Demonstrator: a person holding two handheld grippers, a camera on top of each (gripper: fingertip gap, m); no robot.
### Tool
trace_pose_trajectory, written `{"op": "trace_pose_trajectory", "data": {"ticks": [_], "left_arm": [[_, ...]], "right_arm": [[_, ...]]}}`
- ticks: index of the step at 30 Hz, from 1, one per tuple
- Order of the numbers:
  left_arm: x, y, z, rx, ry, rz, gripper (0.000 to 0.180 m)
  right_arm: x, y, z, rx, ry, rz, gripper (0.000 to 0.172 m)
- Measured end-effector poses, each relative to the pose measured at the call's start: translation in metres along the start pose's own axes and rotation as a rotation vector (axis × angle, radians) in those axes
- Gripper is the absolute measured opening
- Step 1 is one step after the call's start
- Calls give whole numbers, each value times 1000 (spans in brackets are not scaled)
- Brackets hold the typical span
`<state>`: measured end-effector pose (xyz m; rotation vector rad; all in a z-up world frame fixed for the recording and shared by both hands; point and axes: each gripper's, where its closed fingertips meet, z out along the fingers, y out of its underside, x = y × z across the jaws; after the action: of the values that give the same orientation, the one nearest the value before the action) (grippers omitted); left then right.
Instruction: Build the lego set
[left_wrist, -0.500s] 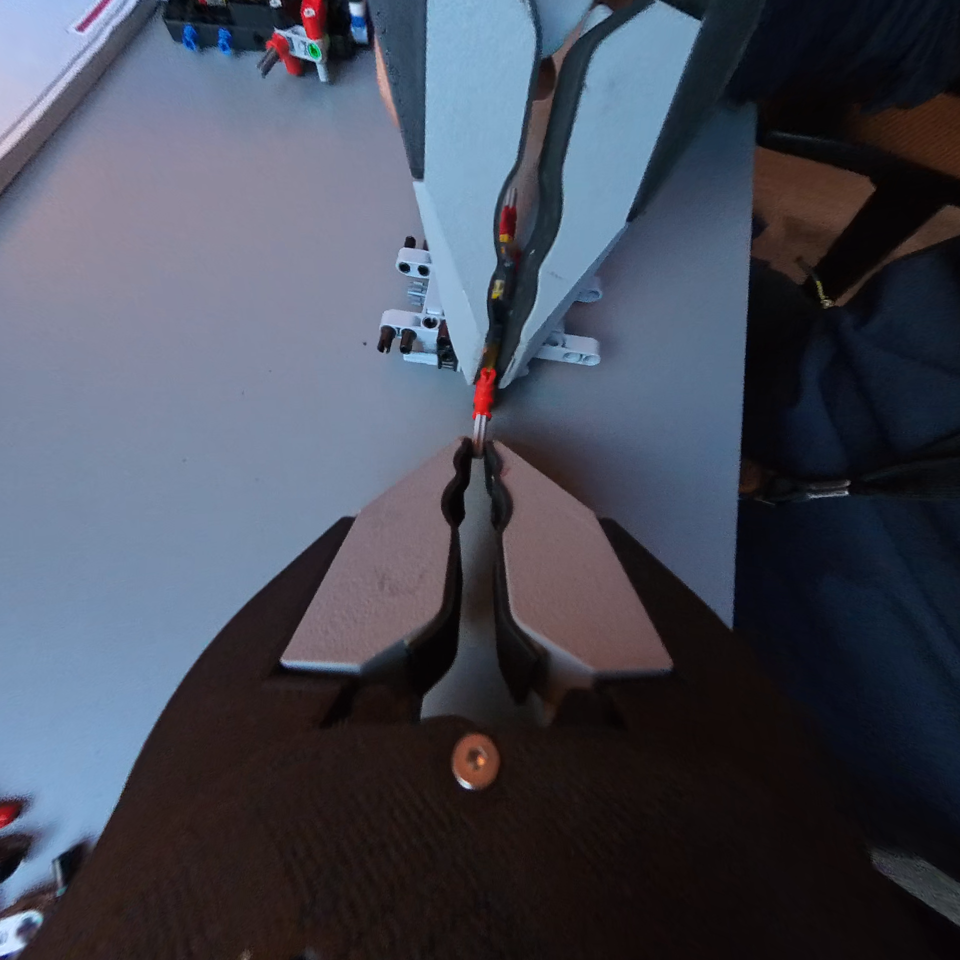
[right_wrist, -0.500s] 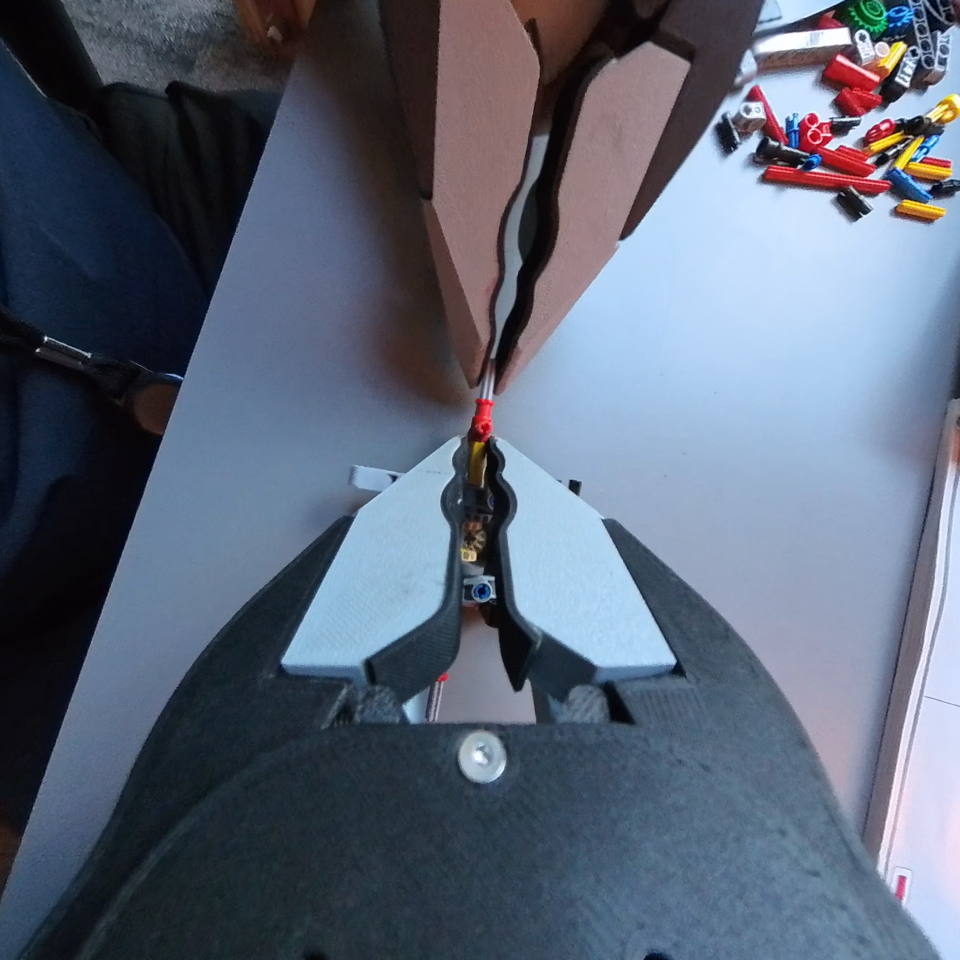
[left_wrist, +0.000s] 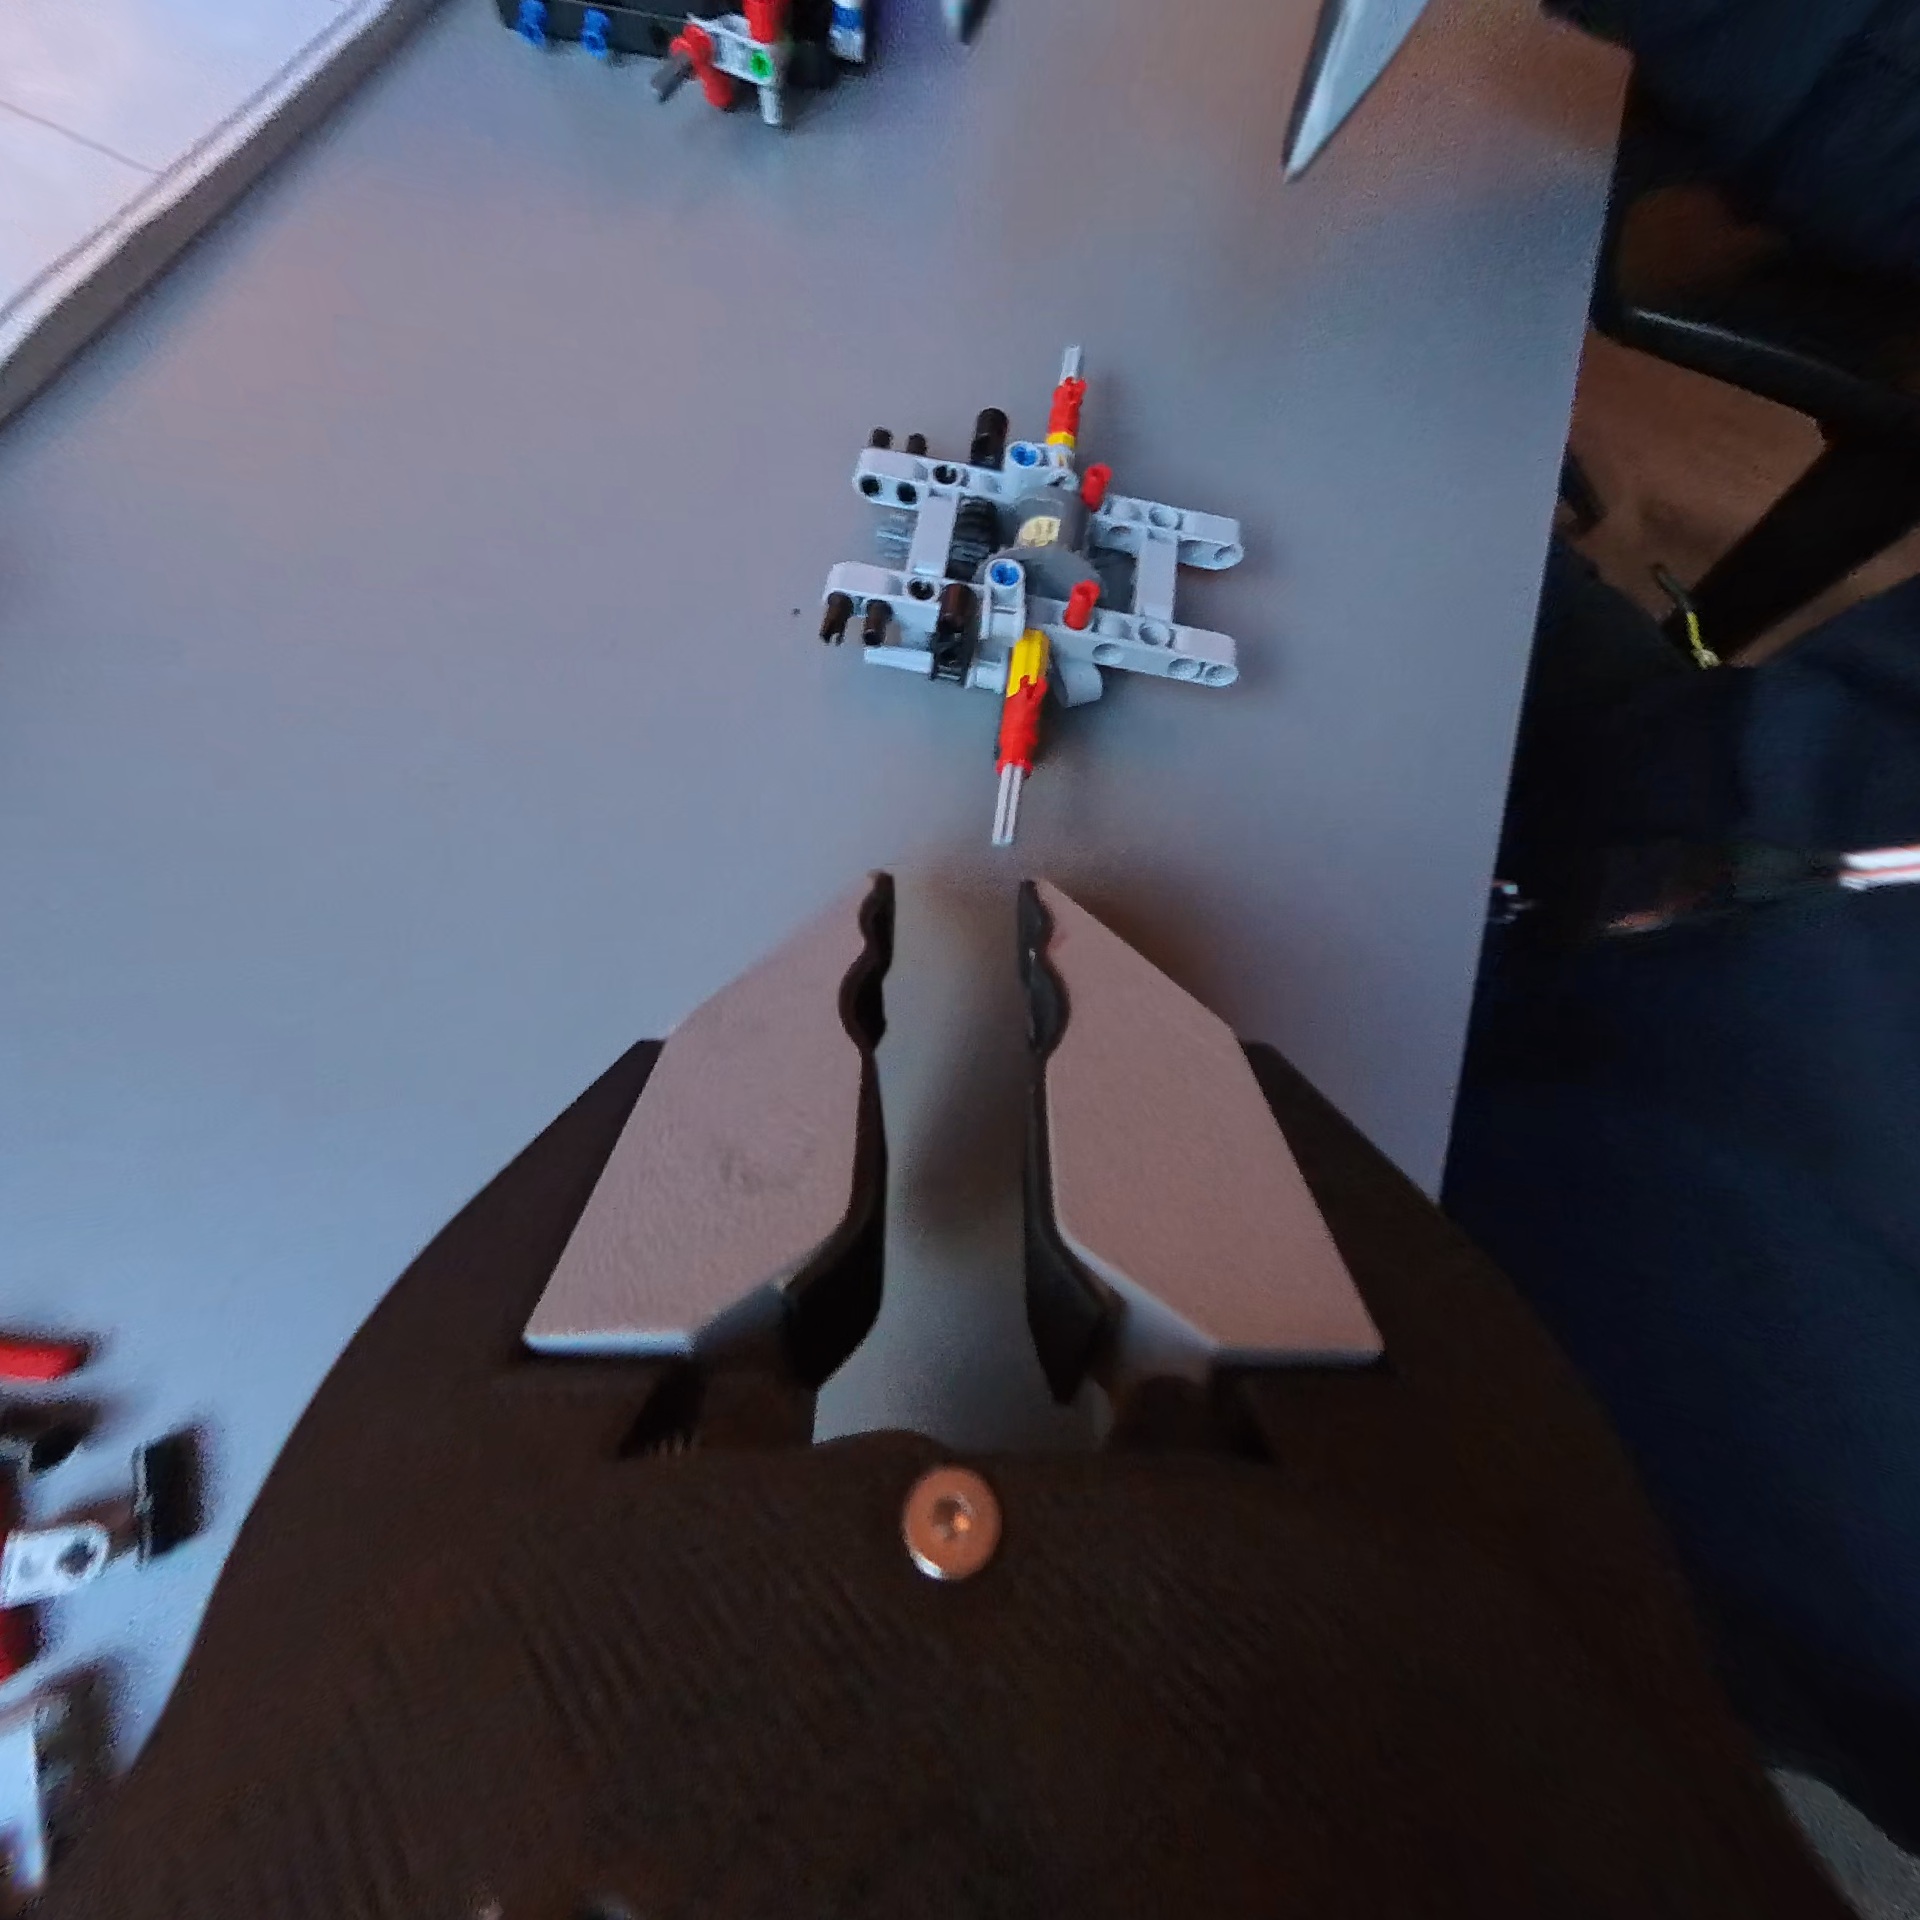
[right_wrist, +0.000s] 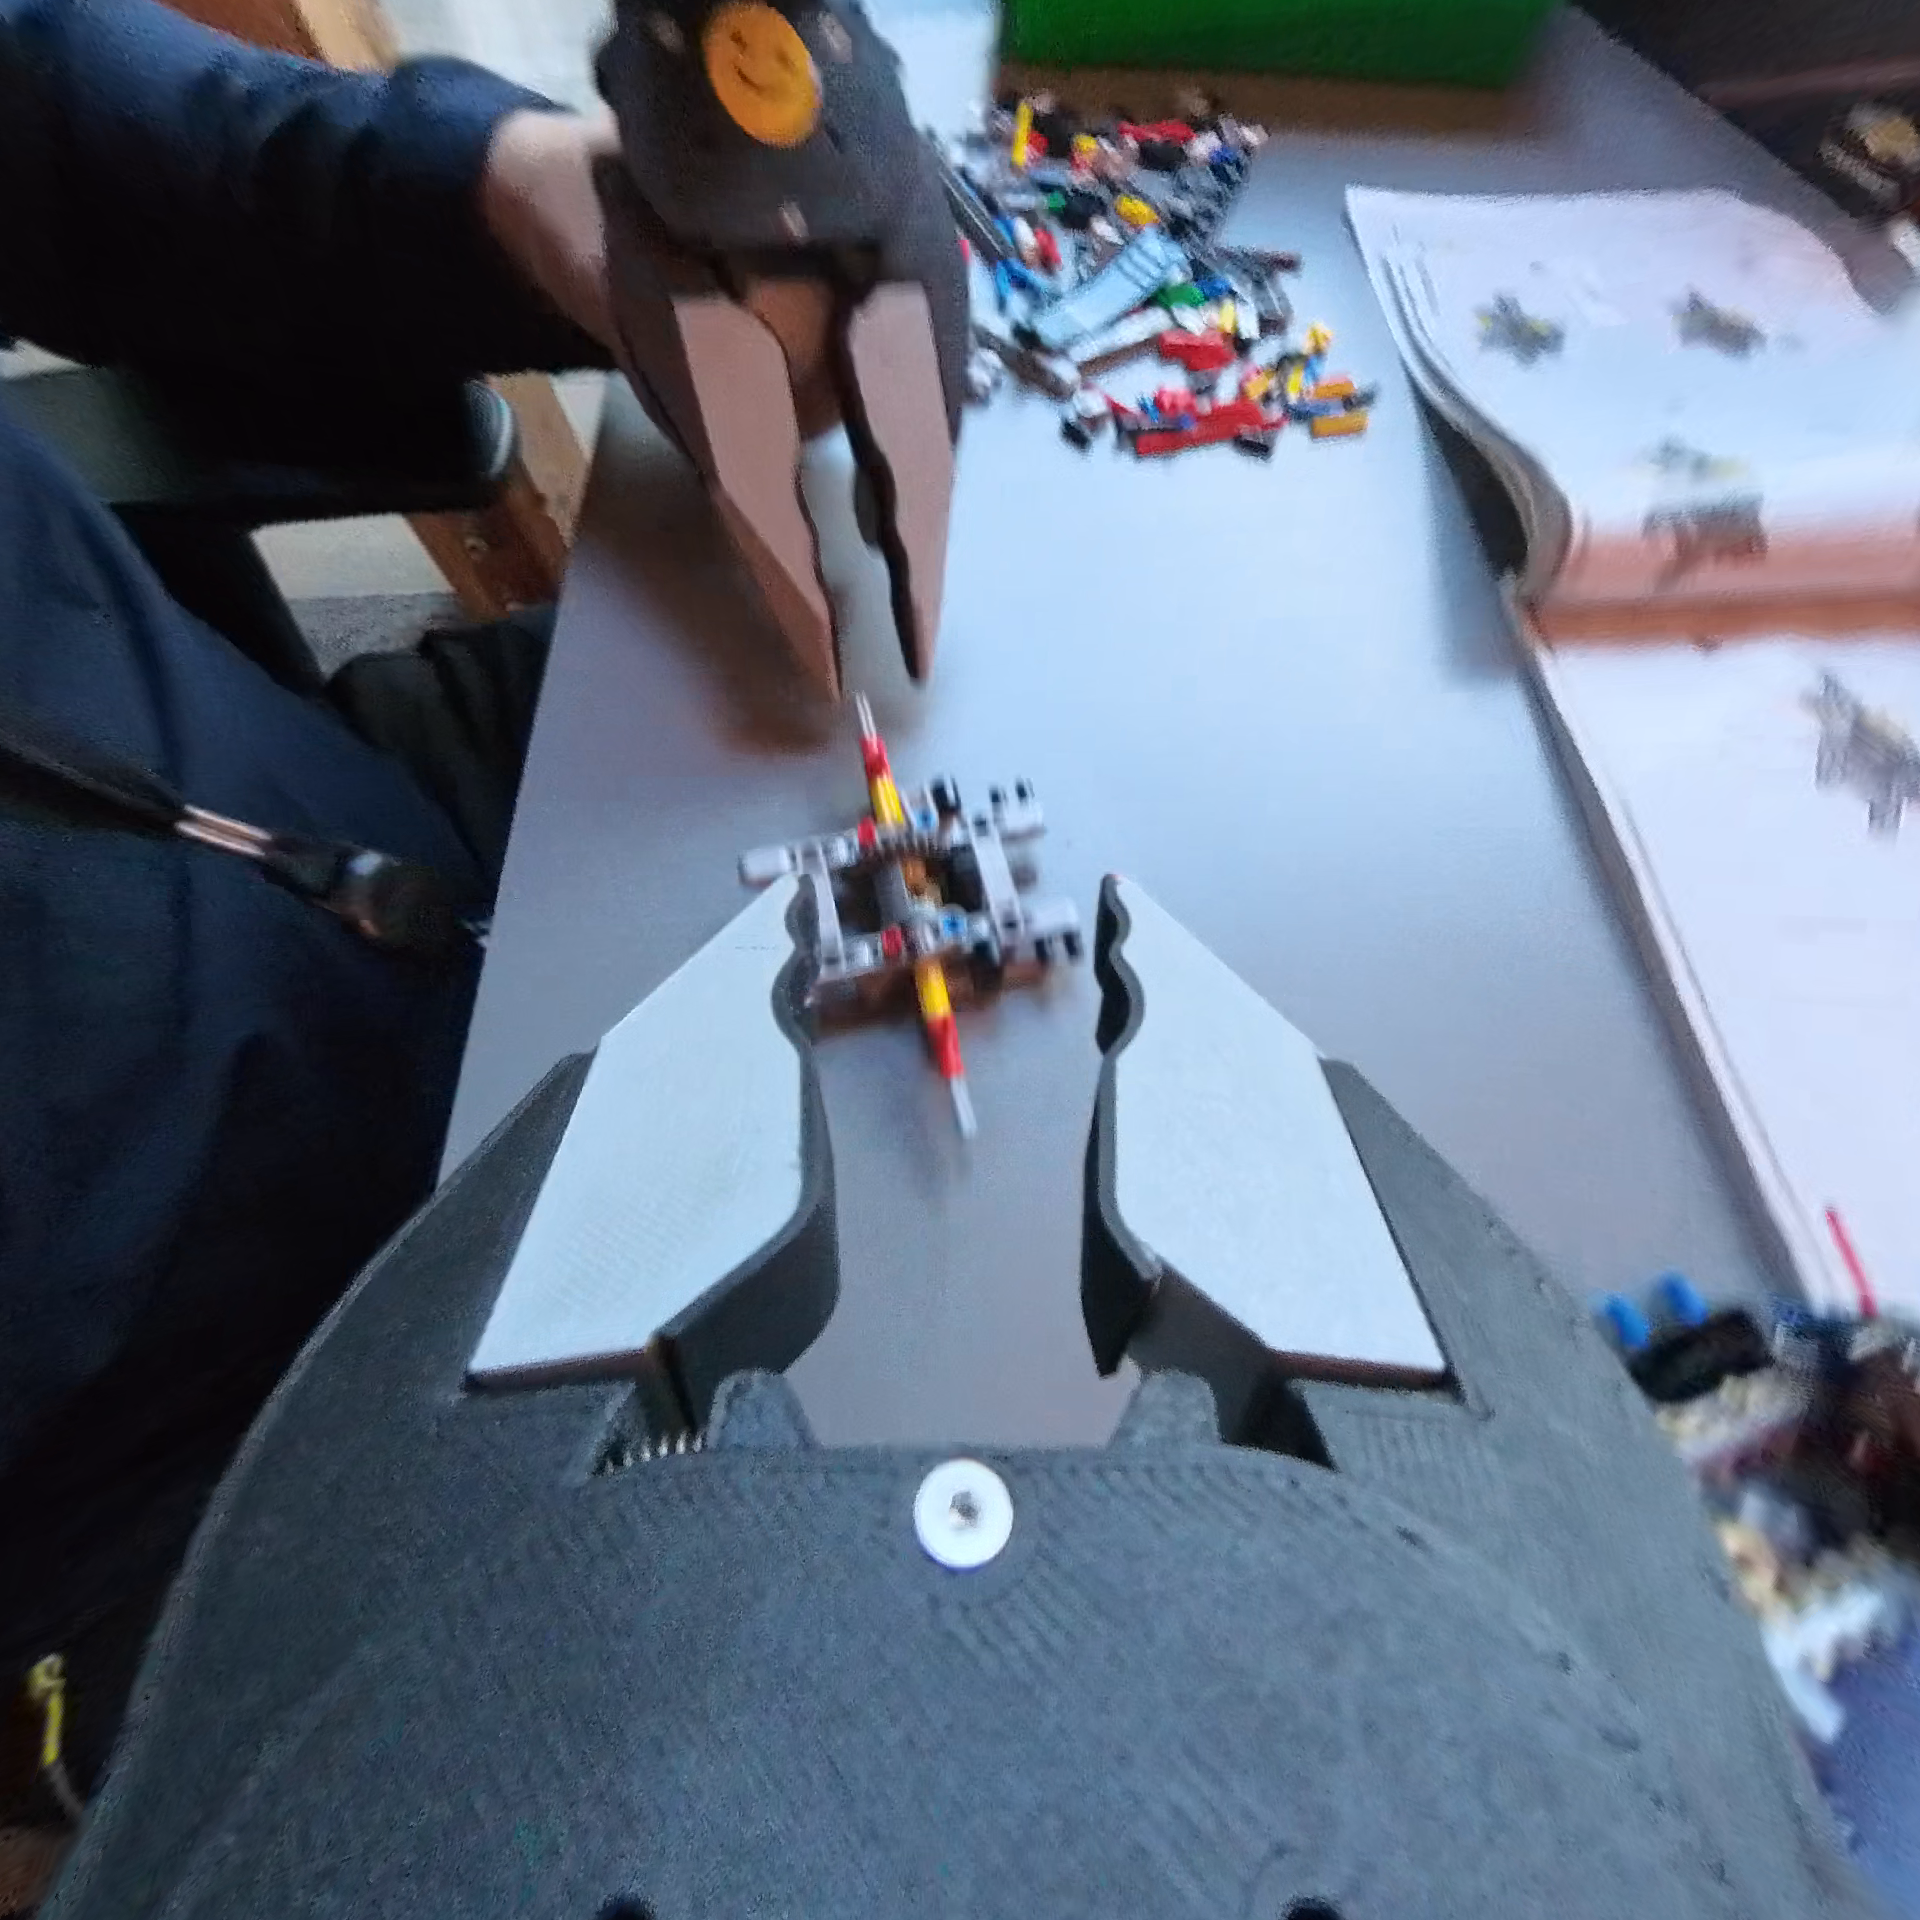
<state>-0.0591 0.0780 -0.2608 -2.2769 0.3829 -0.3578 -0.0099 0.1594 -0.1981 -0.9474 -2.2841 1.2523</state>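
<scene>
Both grippers have let go and drawn back — left gripper parted and bare just short of the axle tip, right gripper spread wide, nothing pressed. One grey brick assembly lies flat on the table between them, two axle ends protruding — seemingly set down. Loose brick pile beyond.

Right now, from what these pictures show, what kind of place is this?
Probably a hobby or work desk for building-brick models. A grey table carries a small grey brick assembly, a pile of loose coloured pieces and an open instruction booklet. A chair stands beside it.
</scene>
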Motion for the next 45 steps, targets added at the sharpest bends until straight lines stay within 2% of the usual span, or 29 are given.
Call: {"op": "trace_pose_trajectory", "data": {"ticks": [3, 7, 11, 14, 18, 22, 26, 29, 31, 35, 39, 45], "left_arm": [[-6, 5, -6, 25, -44, -31, 24], [-4, 4, -3, 22, -73, -34, 21], [4, -3, 7, 22, -72, -36, 17], [-4, -6, 13, 10, -119, -36, 7], [-37, -9, 16, -7, -258, -116, 17], [-45, -16, 11, 52, -264, -139, 33], [-48, -29, -6, 171, -311, -48, 33], [-49, -44, -20, 286, -401, 81, 28], [-49, -47, -22, 302, -430, 115, 26], [-50, -46, -15, 263, -427, 136, 33], [-52, -52, -21, 315, -462, 167, 35], [-58, -58, -31, 399, -403, 71, 47]], "right_arm": [[4, 43, -9, -32, 72, 76, 51], [8, 80, -7, -104, 181, 43, 43], [8, 73, -2, -84, 211, -13, 37], [2, 80, 7, -154, 175, -36, 33], [-3, 73, 12, -132, 151, -83, 28], [0, 64, 4, -55, 204, -103, 34], [7, 50, -8, 51, 269, -99, 37], [17, 42, -14, 111, 302, -53, 47], [24, 39, -17, 141, 321, -8, 56], [32, 34, -23, 196, 312, 53, 59], [34, 29, -28, 255, 279, 93, 58], [36, 24, -36, 306, 268, 91, 49]]}}
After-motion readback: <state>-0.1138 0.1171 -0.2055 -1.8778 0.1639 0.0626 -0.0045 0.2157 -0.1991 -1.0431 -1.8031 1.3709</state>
